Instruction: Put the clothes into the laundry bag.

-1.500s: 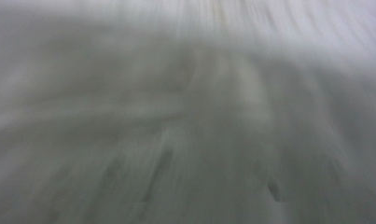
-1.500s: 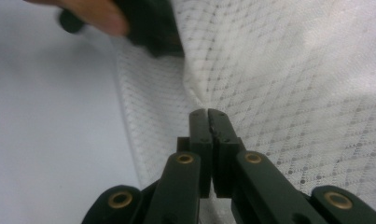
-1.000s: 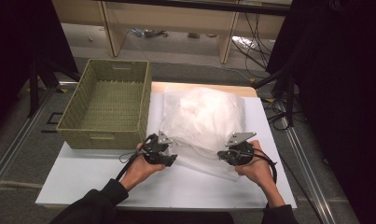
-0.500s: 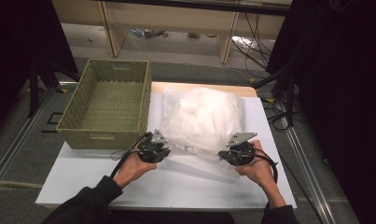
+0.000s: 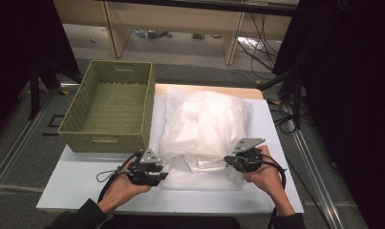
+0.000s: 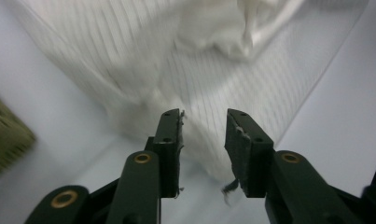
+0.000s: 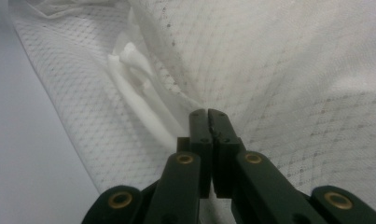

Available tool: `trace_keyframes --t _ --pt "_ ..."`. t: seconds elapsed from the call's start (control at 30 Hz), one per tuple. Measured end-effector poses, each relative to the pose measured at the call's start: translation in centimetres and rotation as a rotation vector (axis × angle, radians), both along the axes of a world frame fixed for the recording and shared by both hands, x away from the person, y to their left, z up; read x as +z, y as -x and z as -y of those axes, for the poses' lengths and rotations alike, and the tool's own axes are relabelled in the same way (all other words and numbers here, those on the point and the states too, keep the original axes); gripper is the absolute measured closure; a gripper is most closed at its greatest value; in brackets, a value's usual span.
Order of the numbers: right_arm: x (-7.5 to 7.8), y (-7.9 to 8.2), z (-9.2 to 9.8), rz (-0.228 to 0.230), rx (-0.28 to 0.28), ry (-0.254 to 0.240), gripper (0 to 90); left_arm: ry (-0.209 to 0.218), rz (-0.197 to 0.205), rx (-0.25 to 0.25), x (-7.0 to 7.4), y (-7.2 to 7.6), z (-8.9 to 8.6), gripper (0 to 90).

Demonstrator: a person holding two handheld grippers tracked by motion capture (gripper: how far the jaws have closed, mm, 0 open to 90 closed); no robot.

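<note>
A white mesh bag (image 5: 204,129) stuffed with white cloth lies in the middle of the white table (image 5: 75,183). My left gripper (image 5: 161,174) is at the bag's near left corner. Its jaws have just been opening and stand apart in the left gripper view (image 6: 204,116); the bag's flat mesh edge (image 6: 143,56) lies under and beyond the tips, not pinched. My right gripper (image 5: 227,162) is at the bag's near right side. In the right gripper view its jaws (image 7: 207,112) are shut on a fold of the mesh (image 7: 279,60), beside a bunched strip of white cloth (image 7: 134,70).
A woven green basket (image 5: 104,139) with nothing in it stands at the table's left, its near wall just beyond my left gripper. Bare table runs along the near edge between my hands. Shelving and cables lie on the floor beyond the table.
My left gripper has drawn back toward the near left of the table, and the bag's near edge now lies flatter. The right gripper has kept still.
</note>
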State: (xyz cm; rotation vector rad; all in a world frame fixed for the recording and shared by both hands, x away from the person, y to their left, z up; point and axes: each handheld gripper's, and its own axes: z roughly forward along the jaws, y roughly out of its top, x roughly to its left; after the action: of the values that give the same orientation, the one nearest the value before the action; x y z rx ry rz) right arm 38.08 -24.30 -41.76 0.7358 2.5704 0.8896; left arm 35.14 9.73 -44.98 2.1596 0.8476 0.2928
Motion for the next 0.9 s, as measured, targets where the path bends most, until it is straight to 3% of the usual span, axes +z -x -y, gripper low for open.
trace_keyframes --t 0.03,0.13,0.2,0.23,0.27,0.33,0.4,0.5,0.57,0.6,0.73,0.77,0.8,0.9 --pt "0.0 0.0 0.0 0.0 -0.002 0.001 90.0 0.013 0.018 -0.005 0.4 -0.1 0.2 61.5" --pt "0.0 0.1 -0.1 0.003 -0.005 0.004 90.0 -0.007 0.023 -0.026 0.4 -0.3 1.3 61.3" --pt "0.1 0.1 -0.2 0.003 -0.009 0.001 90.0 -0.069 0.016 -0.048 -0.3 -0.8 2.5 62.5" --pt "0.1 0.0 -0.2 0.008 0.015 -0.003 90.0 -0.102 0.014 -0.044 -0.8 -1.3 2.9 62.7" --pt "0.1 0.0 -0.2 0.006 0.006 -0.001 90.0 -0.109 -0.002 -0.018 -1.1 -1.6 3.2 62.2" --pt "0.2 0.1 -0.3 -0.001 0.003 -0.002 90.0 -0.131 0.004 0.029 -1.8 -2.7 3.5 60.8" --pt "0.2 0.0 -0.3 0.002 0.007 -0.004 90.0 -0.214 0.019 0.06 -2.2 -3.6 3.4 57.6" --pt "0.1 0.1 -0.2 0.003 -0.005 0.0 90.0 -0.216 -0.025 0.048 -2.7 -3.8 2.8 67.9" --pt "0.1 0.0 -0.2 0.01 -0.003 -0.002 90.0 -0.218 -0.049 0.025 -2.8 -3.5 2.1 83.8" --pt "0.1 0.0 -0.1 0.009 -0.007 0.0 90.0 -0.213 -0.047 0.021 -2.8 -3.2 1.7 87.7" --pt "0.2 0.2 -0.2 -0.011 -0.024 -0.001 90.0 -0.157 -0.033 -0.007 -1.9 -1.4 -0.2 89.2" --pt "0.3 0.0 -0.1 0.02 -0.004 0.007 90.0 -0.15 -0.035 -0.015 -1.7 -0.7 -0.7 89.2" --pt "0.3 0.1 -0.1 0.013 -0.006 0.002 90.0 -0.125 -0.034 -0.021 -1.4 0.1 -1.2 89.2" --pt "0.5 0.2 -0.1 0.008 0.014 -0.003 90.0 -0.125 -0.044 -0.04 -1.6 1.7 -2.5 89.3"
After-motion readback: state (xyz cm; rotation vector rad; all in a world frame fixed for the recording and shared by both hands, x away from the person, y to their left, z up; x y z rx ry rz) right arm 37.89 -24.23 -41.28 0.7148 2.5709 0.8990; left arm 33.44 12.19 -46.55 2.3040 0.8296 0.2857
